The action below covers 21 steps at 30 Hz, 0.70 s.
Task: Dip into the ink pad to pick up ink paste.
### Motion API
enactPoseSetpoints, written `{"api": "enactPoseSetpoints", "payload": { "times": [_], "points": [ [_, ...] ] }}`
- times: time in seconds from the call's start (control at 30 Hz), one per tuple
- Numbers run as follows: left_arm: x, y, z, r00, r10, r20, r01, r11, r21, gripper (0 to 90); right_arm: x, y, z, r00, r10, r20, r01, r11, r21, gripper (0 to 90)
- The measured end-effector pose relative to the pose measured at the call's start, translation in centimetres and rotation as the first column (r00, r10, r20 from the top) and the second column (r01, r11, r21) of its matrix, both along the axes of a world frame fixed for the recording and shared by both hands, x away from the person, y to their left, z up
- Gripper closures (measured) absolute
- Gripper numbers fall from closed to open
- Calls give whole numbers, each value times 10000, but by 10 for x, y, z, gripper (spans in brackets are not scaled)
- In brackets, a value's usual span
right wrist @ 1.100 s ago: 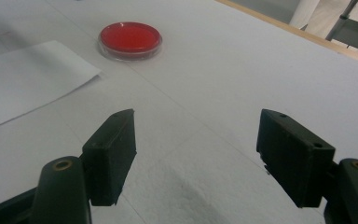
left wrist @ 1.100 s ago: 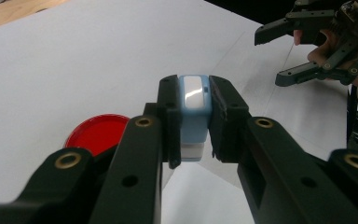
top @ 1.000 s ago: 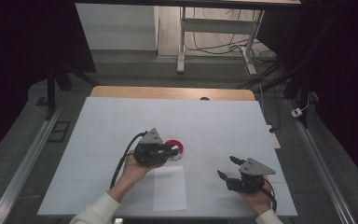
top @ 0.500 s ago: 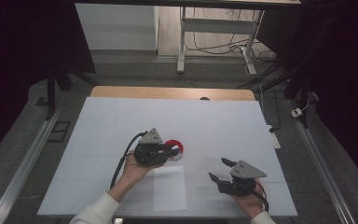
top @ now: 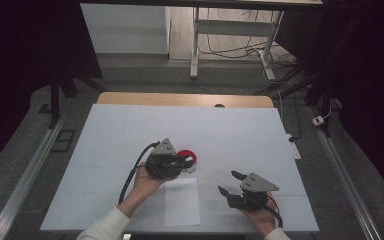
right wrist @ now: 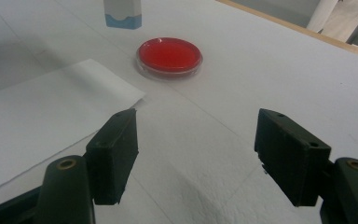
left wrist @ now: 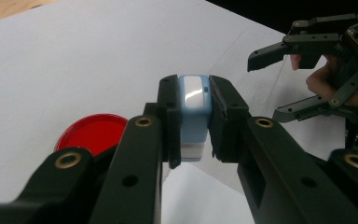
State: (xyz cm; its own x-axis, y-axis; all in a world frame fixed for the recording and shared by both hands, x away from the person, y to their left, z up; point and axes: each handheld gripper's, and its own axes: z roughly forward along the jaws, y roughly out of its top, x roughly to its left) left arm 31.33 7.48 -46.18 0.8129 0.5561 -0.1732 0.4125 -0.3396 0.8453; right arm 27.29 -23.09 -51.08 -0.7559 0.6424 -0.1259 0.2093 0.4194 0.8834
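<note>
The left claw grips a pale blue stamp, held just above the desk beside the red ink pad. The right claw stands wide, empty, near the paper sheet.

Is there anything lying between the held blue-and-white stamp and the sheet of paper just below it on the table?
Nothing visible. The left tool is shut on the stamp, which hangs by the sheet's far edge. The red ink pad sits beyond that edge, and the open right tool is off to the side.
</note>
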Motion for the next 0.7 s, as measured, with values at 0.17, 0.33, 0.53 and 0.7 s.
{"api": "enactPoseSetpoints", "payload": {
  "times": [0.17, 0.33, 0.53, 0.7],
  "points": [
    [1, -1, -1, 10000, 4, -5, -4, 10000, 38, 750, 0, 9, -3, 10000, 50, -39, -50, 10000, -41, 300],
    [1, -1, -1, 10000, 47, -27, -47, 10000, 33, 750, -1, 21, -7, 10000, 41, -60, -42, 10000, -53, 304],
    [1, -2, -3, 10000, 13, -60, -13, 10000, 42, 750, -4, 34, -8, 9998, 183, 93, -182, 9997, -147, 305],
    [2, -3, -4, 9999, 14, -100, -13, 10000, 47, 750, -5, 39, -9, 9999, 142, 50, -142, 9999, -44, 307]
  ]
}}
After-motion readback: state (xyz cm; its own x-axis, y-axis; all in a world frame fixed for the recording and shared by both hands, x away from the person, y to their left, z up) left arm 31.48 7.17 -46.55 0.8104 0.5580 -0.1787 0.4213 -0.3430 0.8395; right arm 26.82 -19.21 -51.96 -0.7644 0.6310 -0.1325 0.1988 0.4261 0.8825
